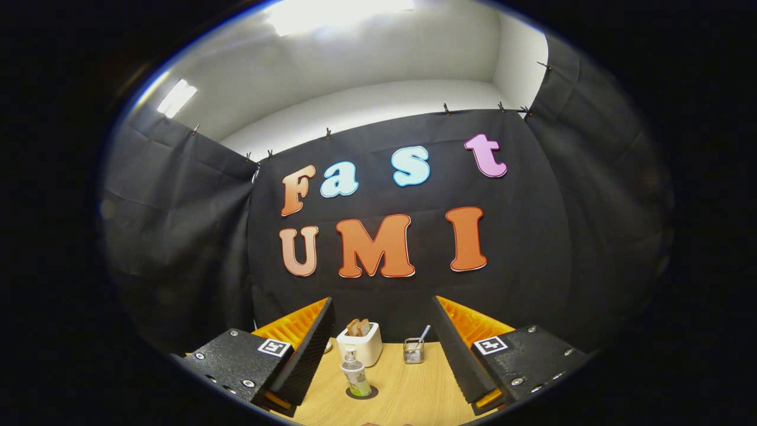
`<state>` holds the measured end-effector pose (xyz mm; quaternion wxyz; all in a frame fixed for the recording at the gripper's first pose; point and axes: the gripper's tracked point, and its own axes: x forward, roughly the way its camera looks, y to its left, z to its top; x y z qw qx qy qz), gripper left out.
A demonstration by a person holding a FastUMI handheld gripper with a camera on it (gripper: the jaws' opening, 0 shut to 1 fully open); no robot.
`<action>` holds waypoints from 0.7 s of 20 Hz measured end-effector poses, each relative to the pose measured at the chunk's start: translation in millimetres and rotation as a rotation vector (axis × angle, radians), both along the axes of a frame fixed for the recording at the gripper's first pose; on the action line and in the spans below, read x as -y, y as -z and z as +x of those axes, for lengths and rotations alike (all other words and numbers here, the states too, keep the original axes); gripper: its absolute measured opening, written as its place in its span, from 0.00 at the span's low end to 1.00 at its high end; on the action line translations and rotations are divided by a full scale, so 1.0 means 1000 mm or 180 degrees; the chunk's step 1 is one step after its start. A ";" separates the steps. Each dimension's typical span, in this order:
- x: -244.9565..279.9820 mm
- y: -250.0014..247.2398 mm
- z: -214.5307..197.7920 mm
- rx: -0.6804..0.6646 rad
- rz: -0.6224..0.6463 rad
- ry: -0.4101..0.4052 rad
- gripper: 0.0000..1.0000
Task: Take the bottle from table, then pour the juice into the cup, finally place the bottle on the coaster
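A small clear bottle point(356, 374) with a white cap and pale green juice stands upright on a dark round coaster point(362, 394) on the wooden table point(408, 396). My gripper point(382, 307) is open, its fingers spread wide on either side of the bottle. The bottle is nearer the left finger point(307, 349), and neither finger touches it. A small clear glass cup point(413, 351) with a thin stick in it stands further back, close to the right finger point(458, 349).
A white toaster point(362, 344) with slices of bread in it sits behind the bottle at the table's back edge. The black cloth wall rises right behind the table.
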<state>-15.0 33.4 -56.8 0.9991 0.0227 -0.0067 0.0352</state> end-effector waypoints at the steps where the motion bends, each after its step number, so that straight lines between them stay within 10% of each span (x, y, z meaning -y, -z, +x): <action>1: -0.004 0.002 0.001 -0.0008 -0.0001 -0.0049 0.97; 14: -0.023 -0.002 0.002 0.0070 -0.0113 -0.0148 0.97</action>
